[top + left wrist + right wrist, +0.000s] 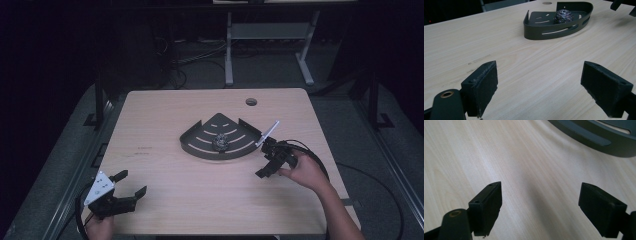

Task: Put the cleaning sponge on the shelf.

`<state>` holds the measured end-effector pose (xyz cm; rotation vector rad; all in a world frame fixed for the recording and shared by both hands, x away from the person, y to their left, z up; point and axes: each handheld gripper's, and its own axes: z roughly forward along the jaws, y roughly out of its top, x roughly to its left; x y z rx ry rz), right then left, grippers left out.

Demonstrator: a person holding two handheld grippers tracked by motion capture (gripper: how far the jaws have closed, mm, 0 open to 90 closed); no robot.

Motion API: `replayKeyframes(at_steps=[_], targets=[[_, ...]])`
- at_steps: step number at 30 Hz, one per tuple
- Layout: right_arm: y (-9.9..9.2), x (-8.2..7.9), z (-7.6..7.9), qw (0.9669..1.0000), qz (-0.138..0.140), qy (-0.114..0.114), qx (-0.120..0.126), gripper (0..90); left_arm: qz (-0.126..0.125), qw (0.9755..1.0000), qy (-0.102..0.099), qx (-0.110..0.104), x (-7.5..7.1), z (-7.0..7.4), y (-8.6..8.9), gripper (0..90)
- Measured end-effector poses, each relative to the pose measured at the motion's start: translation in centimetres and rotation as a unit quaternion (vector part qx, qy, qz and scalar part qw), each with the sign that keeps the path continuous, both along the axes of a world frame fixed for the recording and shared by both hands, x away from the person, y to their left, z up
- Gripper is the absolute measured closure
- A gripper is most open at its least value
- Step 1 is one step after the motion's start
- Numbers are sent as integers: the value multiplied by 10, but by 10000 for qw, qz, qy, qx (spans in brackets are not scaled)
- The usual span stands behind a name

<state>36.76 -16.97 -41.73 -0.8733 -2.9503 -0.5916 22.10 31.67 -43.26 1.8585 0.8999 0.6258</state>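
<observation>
High view puts your left gripper (129,185) at the near left corner of the tabletop (165,190), jaws spread with nothing between them, and your right gripper (263,165) near the right edge, just beside the curved front of the dark corner tray (192,145). A small dark mark on the tabletop left of the tray is too faint to read. Left gripper view shows you what the overhead blurs: the lump in the tray is a steel wool scrubber (563,16), resting by the slotted front wall. Right gripper view has your right jaws standing wide over bare wood, holding nothing, with the tray's rim (596,141) cut off at the top right corner and the scrubber hidden.
</observation>
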Motion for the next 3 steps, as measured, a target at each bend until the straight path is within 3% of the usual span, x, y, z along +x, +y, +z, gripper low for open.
replayKeyframes(at_steps=[3], targets=[[0,-5,0,10000,10,-46,31,185,-7,10000,-7,10,0,0,-1,135]])
